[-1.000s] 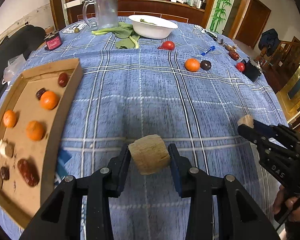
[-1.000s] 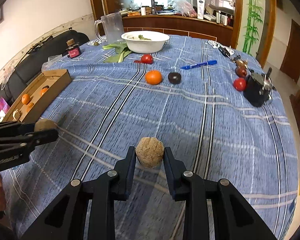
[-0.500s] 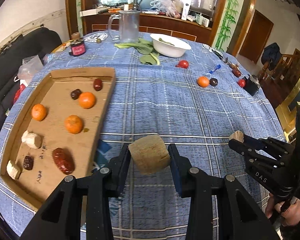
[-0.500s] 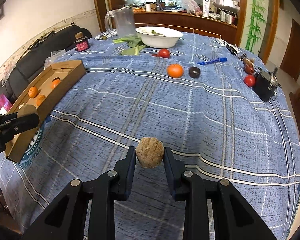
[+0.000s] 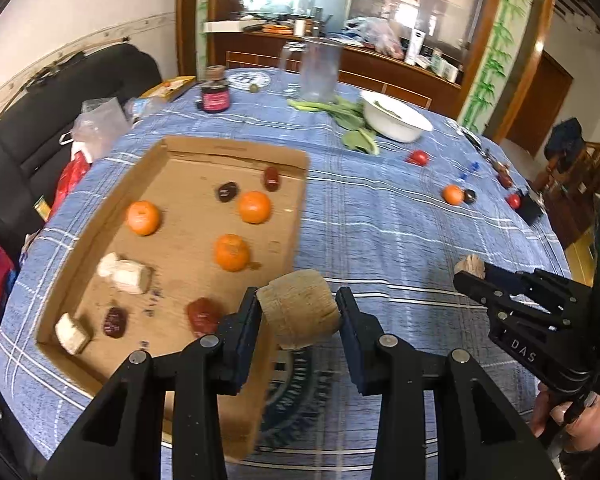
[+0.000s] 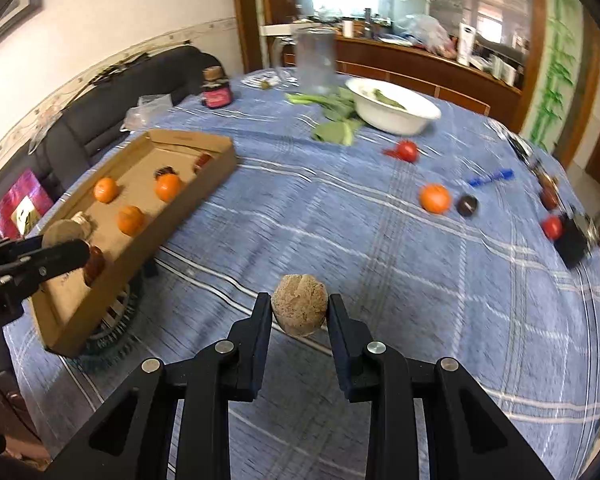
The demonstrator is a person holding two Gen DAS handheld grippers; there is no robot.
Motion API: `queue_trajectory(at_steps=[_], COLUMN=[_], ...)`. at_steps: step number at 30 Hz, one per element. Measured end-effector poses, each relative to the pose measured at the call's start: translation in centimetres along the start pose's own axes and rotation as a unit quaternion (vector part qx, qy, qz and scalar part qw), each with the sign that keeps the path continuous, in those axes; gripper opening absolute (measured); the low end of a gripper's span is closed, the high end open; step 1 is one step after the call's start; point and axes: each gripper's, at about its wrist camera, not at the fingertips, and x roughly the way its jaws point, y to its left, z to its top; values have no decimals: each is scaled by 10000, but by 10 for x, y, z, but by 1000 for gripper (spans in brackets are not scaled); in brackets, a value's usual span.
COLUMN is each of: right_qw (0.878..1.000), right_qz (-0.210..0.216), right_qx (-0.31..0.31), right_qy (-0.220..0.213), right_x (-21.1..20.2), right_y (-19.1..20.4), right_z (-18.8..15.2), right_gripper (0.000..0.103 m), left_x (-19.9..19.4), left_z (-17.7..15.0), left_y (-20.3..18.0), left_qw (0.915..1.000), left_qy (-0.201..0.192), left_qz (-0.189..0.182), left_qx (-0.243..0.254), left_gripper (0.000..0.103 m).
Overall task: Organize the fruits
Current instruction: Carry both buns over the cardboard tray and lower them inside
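Two tan, rough-skinned chunks are in hand, one per gripper, both lifted clear of the blue checked bench (image 6: 380, 240). The left gripper (image 5: 298, 312) is clenched on the larger piece (image 5: 300, 312), a barrel-shaped chunk pinched across its sides, which hangs over the near right edge of the cardboard tray (image 5: 172, 148). The right gripper (image 6: 299, 308) is clenched on the smaller, rounder piece (image 6: 299, 306), held above open cloth well to the right of the tray.

Tray contents: three oranges (image 5: 231, 252), several dark red fruits (image 5: 202, 314) and two pale cut pieces (image 5: 126, 274), lying apart on the flat floor. Similar pale pieces sit at the near left corner, so the held chunks most likely belong there.

Still loose on the bench: an orange (image 6: 434, 199) with a dark round fruit (image 6: 467, 205) just beside it, and red fruits (image 6: 406, 151) further back and to the right. A white bowl (image 6: 396, 110), leafy greens and a clear jug stand at the far side and appear unrelated to the sorting.

Judgement: the side grip keeps each chunk steady for carrying. The left piece is nearly placed for release; the right must cross to the tray. Task is partly complete.
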Motion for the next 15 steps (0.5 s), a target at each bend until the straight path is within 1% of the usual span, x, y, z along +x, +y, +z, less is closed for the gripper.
queue_trajectory(at_steps=[6,15], right_qw=[9995,9965], right_qz=[170,482], right_qx=[-267,-671], right_qy=[-40,-82], right_x=[11,26], right_y=[29,70], right_z=[21,49], right_gripper=[31,31], left_x=[-4,-8], left_z=[-1,-12], left_y=[39,93], left_qw=[9991,9947], left_qy=[-32,40], left_qz=[296,687], left_qx=[-293,-769], left_gripper=[37,37])
